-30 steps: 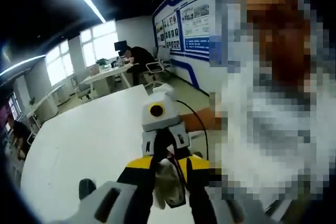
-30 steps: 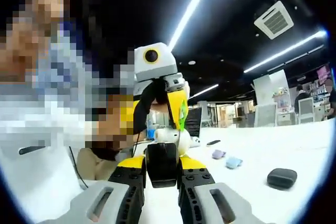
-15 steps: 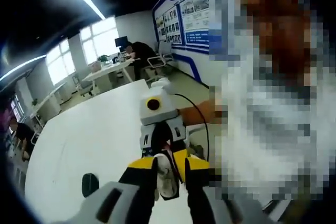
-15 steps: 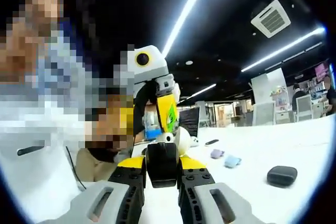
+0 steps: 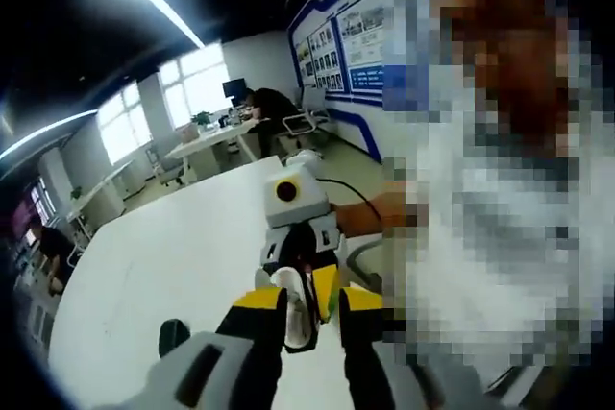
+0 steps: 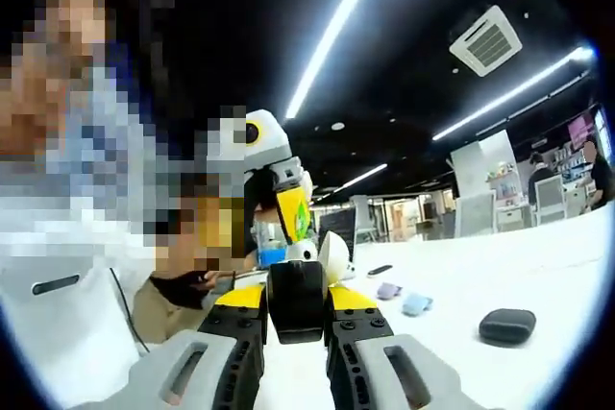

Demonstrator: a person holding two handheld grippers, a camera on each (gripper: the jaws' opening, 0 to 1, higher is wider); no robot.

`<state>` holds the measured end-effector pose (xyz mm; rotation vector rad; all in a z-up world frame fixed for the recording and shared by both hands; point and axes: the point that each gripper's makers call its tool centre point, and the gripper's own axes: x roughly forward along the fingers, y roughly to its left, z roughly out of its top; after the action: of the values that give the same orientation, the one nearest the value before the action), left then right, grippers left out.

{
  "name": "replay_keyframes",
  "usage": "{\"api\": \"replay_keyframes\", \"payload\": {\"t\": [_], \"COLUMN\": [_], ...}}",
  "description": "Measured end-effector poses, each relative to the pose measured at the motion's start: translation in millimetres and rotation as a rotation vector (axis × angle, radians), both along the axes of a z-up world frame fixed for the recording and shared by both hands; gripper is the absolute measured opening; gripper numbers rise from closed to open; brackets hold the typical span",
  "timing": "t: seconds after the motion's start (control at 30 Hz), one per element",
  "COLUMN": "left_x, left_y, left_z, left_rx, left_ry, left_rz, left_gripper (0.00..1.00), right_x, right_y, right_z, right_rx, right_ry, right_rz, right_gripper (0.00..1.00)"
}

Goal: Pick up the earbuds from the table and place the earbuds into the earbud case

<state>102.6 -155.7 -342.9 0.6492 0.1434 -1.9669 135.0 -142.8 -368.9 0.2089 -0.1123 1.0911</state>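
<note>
My left gripper is shut on a white earbud case, which stands up between its black jaws. My right gripper faces it from across and points down at the case top, almost touching. In the right gripper view my right gripper has its black pads pressed together; whether an earbud is pinched between them is hidden. Just beyond its tip sits the white case with its lid open, held by the left gripper.
On the white table lie a dark oval case, a lilac piece, a blue piece and a dark flat item. A dark object lies on the table at the lower left of the left gripper view. A person stands close behind both grippers.
The two grippers have drawn a little apart: the case and left gripper look smaller and farther from the right gripper's tip. Both grippers stay shut.
</note>
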Motion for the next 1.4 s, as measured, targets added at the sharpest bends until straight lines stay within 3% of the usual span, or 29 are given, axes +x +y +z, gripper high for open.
{"api": "replay_keyframes", "payload": {"t": [0.13,0.3,0.43,0.63,0.73,0.83,1.07,1.23,1.4], "left_x": [-4.3,2.6,15.1,35.3,45.8,47.6,33.7,23.6,20.8], "left_y": [0,3,7,20,31,37,42,35,18], "left_z": [-7.1,9.4,31.4,43.7,42.0,37.3,23.4,14.3,15.0], "left_rx": [0.026,-0.033,-0.147,-0.288,-0.385,-0.483,-0.597,-0.64,-0.643], "left_ry": [0.003,-0.002,0.048,0.159,0.272,0.303,0.335,0.237,0.027], "left_rz": [-0.013,0.017,0.098,0.227,0.304,0.331,0.331,0.353,0.377], "left_gripper": [0.25,0.25,0.3,0.39,0.42,0.42,0.49,0.5,0.54], "right_x": [2,3,3,3,0,-3,-9,-10,-16], "right_y": [1,-2,-6,-14,-18,-18,-15,-5,6], "right_z": [-1.7,2.7,6.2,15.5,25.5,29.9,35.7,33.5,34.9], "right_rx": [-0.014,0.01,0.024,0.081,0.148,0.184,0.246,0.273,0.282], "right_ry": [-0.002,-0.001,-0.007,-0.009,-0.005,0.003,0.038,0.082,0.11], "right_rz": [-0.005,-0.007,-0.018,-0.023,-0.005,0.011,0.063,0.103,0.142], "right_gripper": [0.21,0.21,0.21,0.21,0.21,0.21,0.21,0.21,0.21]}}
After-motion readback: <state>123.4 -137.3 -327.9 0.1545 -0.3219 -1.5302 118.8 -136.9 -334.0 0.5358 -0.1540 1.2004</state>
